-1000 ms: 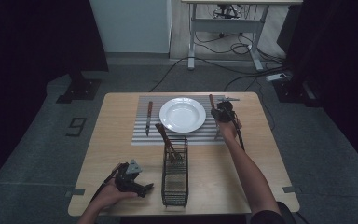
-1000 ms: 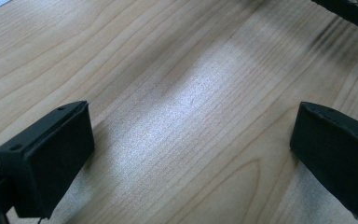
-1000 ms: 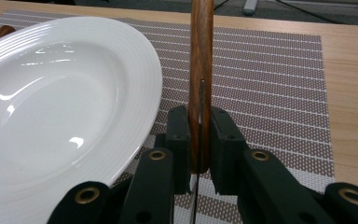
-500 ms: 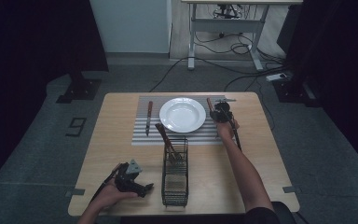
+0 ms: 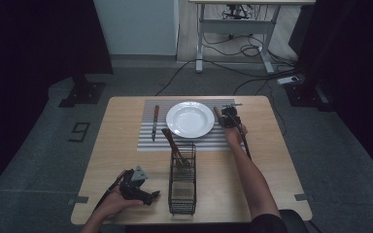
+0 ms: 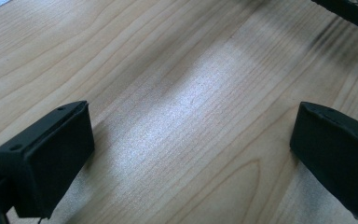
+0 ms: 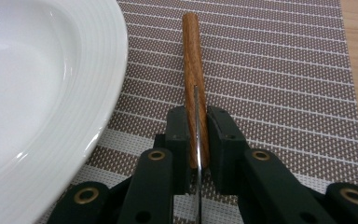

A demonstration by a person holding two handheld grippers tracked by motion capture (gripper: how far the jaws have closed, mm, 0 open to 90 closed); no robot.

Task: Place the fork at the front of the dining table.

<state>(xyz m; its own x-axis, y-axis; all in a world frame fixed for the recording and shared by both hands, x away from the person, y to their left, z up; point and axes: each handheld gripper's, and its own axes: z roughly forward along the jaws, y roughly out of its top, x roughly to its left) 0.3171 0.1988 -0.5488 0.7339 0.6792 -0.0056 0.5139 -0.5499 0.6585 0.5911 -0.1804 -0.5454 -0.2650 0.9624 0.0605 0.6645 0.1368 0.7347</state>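
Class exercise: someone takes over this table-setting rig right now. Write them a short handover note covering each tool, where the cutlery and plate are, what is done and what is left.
Right tool: shut on a wooden-handled utensil, held low over the striped placemat just right of the white plate.
Left tool: open, holding nothing, over bare table near the wire caddy.
Done: plate sits centred on the placemat; a knife lies to its left.
Left: probably set the held utensil down beside the plate and release. More wooden-handled utensils stand in the caddy and may need laying out.
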